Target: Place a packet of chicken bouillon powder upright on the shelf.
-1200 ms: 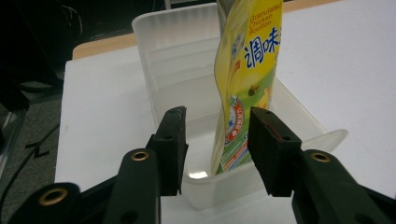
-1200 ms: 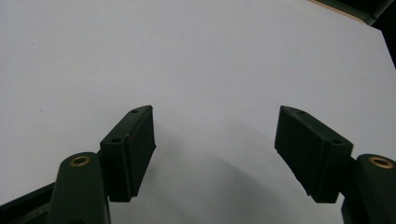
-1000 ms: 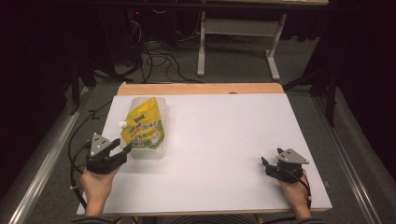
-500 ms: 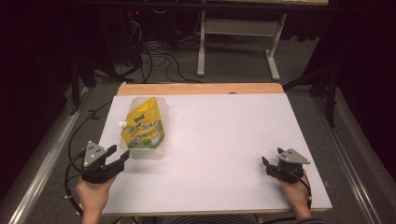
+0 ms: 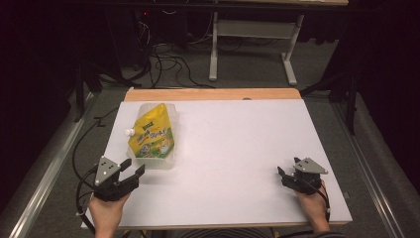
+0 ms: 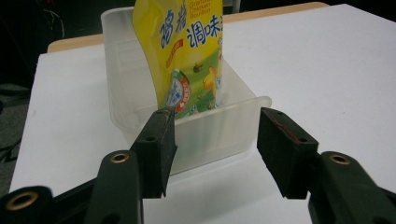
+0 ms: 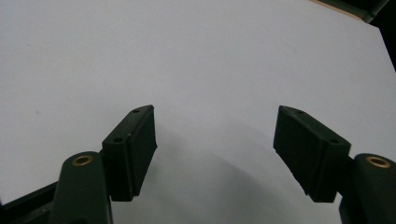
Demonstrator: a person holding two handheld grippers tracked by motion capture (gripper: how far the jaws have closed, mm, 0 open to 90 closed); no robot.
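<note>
Left claw (image 5: 132, 172) sits at the near left corner of the white surface (image 5: 237, 148), held in a hand (image 5: 106, 213) that enters from the bottom edge. Its jaws stand wide apart and hold nothing. They point toward the tub (image 5: 157, 161), a clear plastic container lying just beyond them, near but not touching. In the left claw view (image 6: 214, 140) the tub's (image 6: 210, 135) near wall spans the gap between the two jaws, a strip of bare surface showing between the jaw tips and that wall.

A yellow pouch (image 5: 152, 134) with printed characters and cartoon artwork lies in the tub, its white cap (image 5: 129, 132) at the left, over the tub's rim. In the left claw view the pouch (image 6: 191, 56) leans upright inside the tub; its top is cut off by the frame edge, and the cap falls outside that frame.

Right claw (image 5: 287, 170) rests at the near right of the surface, well apart from the tub, held by the other hand (image 5: 312, 206). In the right claw view (image 7: 215, 140) its jaws are spread wide over bare white surface (image 7: 187, 56), with nothing between them.

The tub's far end is hard to separate from the surface in the high view, the plastic being translucent. Small print on the pouch cannot be read. A strip of wooden edge (image 5: 213, 94) shows beyond the white sheet. The floor behind is dark, with cables (image 5: 163, 59) and a grey frame (image 5: 247, 44) only dimly visible.
</note>
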